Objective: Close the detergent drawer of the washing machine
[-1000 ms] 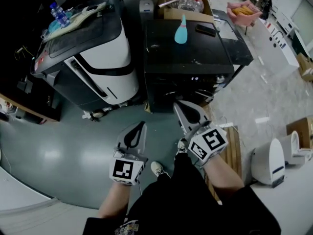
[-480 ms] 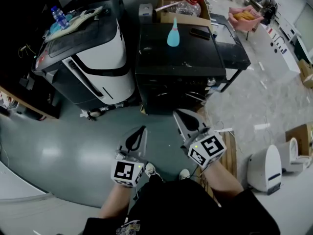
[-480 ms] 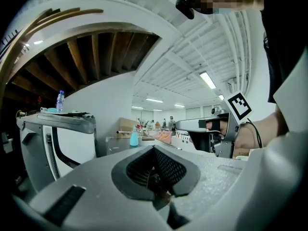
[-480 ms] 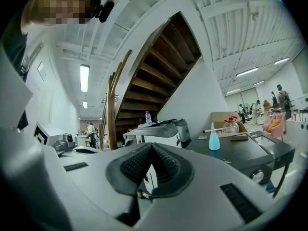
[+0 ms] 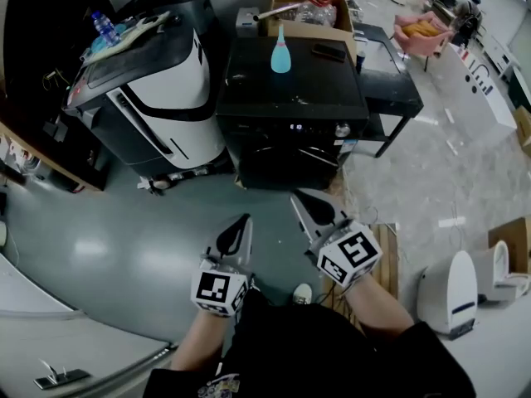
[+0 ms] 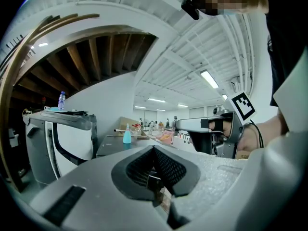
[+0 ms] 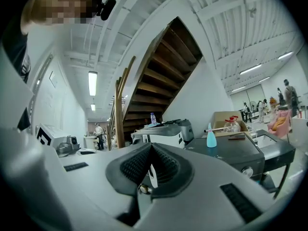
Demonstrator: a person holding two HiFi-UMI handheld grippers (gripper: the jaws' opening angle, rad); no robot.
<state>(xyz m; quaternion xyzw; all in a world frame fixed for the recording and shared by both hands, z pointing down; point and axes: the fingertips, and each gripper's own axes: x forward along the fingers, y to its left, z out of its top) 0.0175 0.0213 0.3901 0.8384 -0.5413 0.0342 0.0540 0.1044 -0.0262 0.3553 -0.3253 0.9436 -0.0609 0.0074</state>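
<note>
floor (image 5: 99,255): grey, glossy | washing machine (image 5: 290,106): black, teal bottle (image 5: 280,52) on top | left gripper (image 5: 241,225), right gripper (image 5: 300,203): jaws together, empty

Bright, even indoor light; strong fisheye bend in all views
Ceiling strips (image 6: 209,79) light the hall; the grey floor (image 5: 124,222) shows soft pale glare patches, and the head view's upper left corner falls black. Both gripper views curve hard and darken at the rim, nearest surfaces slightly soft, the stair underside (image 7: 168,61) in shadow
</note>
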